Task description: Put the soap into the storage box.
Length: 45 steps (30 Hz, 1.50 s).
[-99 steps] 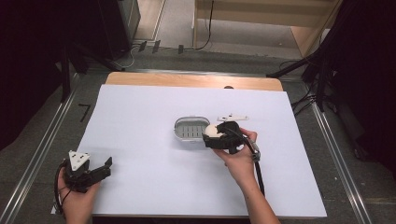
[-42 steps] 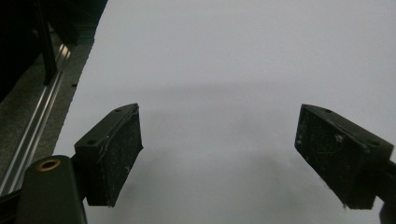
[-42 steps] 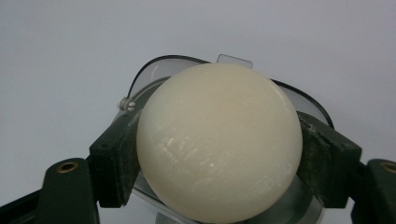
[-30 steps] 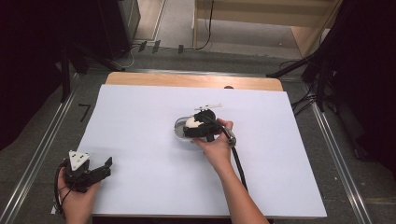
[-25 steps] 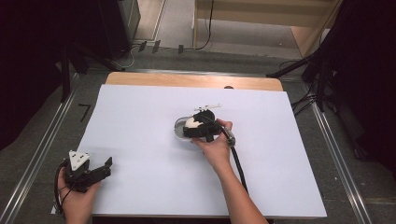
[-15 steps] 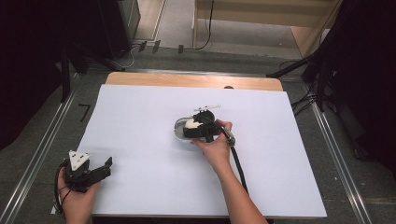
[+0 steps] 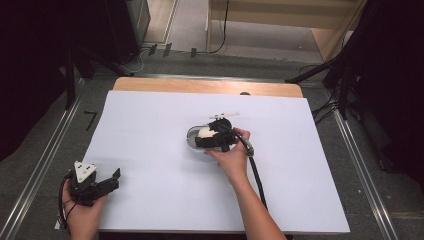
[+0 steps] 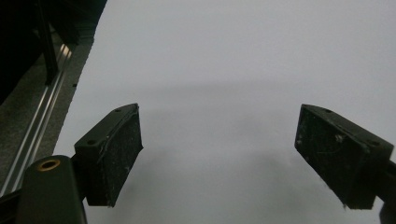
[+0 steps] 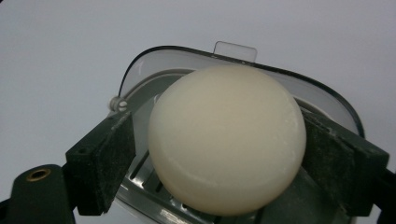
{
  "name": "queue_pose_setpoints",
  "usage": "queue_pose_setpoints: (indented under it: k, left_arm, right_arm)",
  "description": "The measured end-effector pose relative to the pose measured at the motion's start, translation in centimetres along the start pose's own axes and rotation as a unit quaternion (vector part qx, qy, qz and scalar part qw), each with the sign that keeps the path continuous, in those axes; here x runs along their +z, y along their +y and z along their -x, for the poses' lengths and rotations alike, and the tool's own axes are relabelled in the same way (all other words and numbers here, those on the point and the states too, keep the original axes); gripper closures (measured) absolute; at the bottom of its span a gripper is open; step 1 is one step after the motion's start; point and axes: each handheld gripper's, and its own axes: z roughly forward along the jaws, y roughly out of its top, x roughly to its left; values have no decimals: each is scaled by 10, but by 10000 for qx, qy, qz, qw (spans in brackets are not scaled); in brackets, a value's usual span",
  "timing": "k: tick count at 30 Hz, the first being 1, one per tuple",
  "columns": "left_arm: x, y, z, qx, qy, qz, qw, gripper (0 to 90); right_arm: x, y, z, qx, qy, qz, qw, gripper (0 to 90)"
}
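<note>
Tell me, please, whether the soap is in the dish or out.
In: the soap sits over the dish's slatted floor, between the right gripper's just-opening jaws.

The table [image 7: 150,84], wooden along its far edge, is covered by a white sheet [image 7: 150,130] on which a soap dish [image 7: 191,141] rests directly, near the sheet's middle, while the left gripper [image 7: 111,178] sits well apart from the dish toward the sheet's near left corner.
</note>
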Motion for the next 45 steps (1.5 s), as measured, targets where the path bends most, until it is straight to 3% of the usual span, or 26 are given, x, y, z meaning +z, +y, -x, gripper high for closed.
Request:
queue_pose_setpoints:
  k: [2, 11, 18, 32, 45]
  left_arm:
    - [0, 0, 0, 0, 3, 3, 10000, 158]
    - [0, 0, 1, 20, 39, 13, 10000, 159]
    - [0, 0, 1, 26, 36, 20, 10000, 159]
    - [0, 0, 2, 51, 68, 22, 10000, 158]
    - [0, 0, 2, 60, 74, 17, 10000, 159]
  right_arm:
    - [-2, 0, 1, 11, -98, 29, 9999, 131]
    - [-18, 4, 7, 85, 209, 551, 9982, 61]
    - [-30, 3, 12, 113, 202, 838, 9962, 56]
    - [-51, -10, 34, 106, 97, 1011, 9948, 21]
    - [-62, -28, 60, 270, -131, 1039, 9941, 2]
